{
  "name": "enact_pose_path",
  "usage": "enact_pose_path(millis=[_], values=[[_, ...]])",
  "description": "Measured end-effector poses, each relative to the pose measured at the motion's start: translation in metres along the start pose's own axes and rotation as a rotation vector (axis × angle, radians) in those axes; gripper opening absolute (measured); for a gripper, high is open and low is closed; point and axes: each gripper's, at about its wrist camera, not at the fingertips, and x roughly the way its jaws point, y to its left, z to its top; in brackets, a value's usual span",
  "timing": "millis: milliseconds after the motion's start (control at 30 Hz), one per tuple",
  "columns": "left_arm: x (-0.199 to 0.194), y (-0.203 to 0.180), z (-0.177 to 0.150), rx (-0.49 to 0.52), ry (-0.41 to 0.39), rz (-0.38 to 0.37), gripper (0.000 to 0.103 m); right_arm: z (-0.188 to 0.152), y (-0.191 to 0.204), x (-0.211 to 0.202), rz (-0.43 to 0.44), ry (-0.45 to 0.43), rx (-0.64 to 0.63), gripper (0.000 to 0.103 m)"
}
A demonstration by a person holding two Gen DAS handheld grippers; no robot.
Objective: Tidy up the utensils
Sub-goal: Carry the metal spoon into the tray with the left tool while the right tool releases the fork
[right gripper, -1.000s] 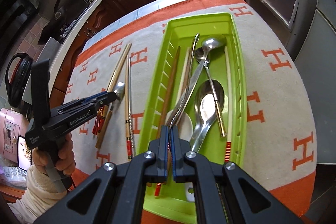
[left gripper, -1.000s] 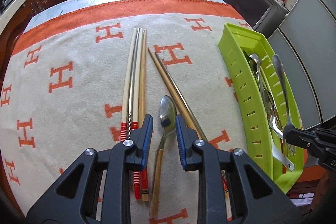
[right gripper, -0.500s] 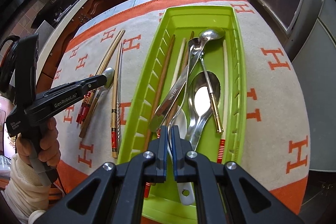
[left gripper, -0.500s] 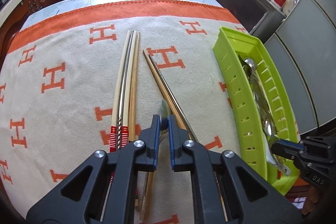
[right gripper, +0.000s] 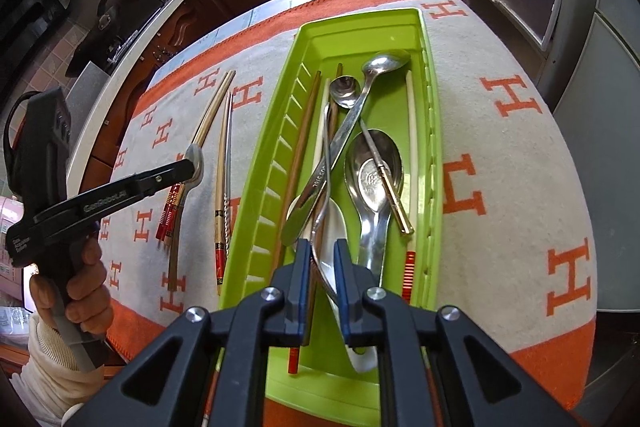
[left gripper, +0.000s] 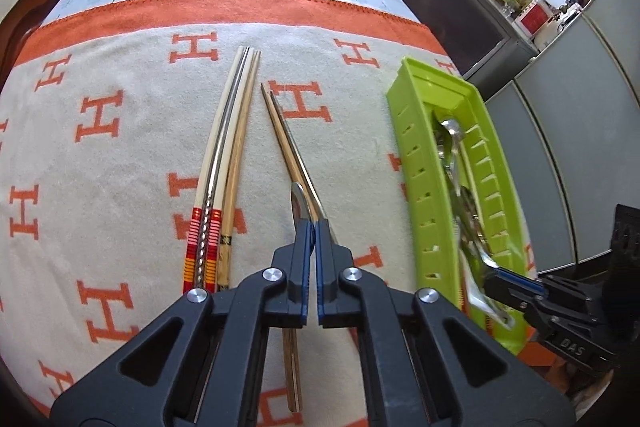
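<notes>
The wooden-handled spoon (left gripper: 299,199) is the piece in hand: the left gripper (left gripper: 311,227) pinches it at the neck, bowl tipped on edge, handle hanging toward the cloth (left gripper: 120,155) between two groups of chopsticks (left gripper: 230,147). So the pickup looks done and the carry comes next, rightward to the green tray (right gripper: 434,147). The right gripper (right gripper: 323,247) hovers at the tray's near end, fingers slightly spread, gripping nothing. Dropping the spoon in calls for clearing the tray's slotted left wall.
</notes>
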Motion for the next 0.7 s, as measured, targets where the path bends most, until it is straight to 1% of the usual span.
enact_pose_path(millis=[33, 67, 233, 333, 433, 633, 700], values=[[-0.006, -0.003, -0.001, -0.007, 0.003, -0.019, 0.0, -0.001, -0.002, -0.001, 0.007, -0.004, 0.006, 0.02], [-0.011, -0.006, -0.001, -0.014, 0.005, -0.035, 0.0, -0.001, -0.004, -0.003, 0.014, -0.01, 0.013, 0.022], [-0.034, -0.033, 0.0, -0.021, 0.013, -0.085, 0.0, -0.005, -0.014, -0.015, 0.062, -0.054, 0.047, 0.022], [-0.038, -0.054, 0.003, -0.032, 0.028, -0.095, 0.0, -0.007, -0.02, -0.023, 0.069, -0.077, 0.066, 0.022], [-0.035, -0.076, 0.008, -0.04, 0.053, -0.107, 0.0, -0.01, -0.027, -0.031, 0.066, -0.102, 0.085, 0.022], [-0.016, -0.12, 0.016, -0.02, 0.092, -0.099, 0.0, -0.013, -0.038, -0.047, 0.05, -0.154, 0.097, 0.022], [-0.008, -0.13, 0.018, -0.004, 0.098, -0.085, 0.0, -0.013, -0.042, -0.05, 0.042, -0.164, 0.103, 0.022]])
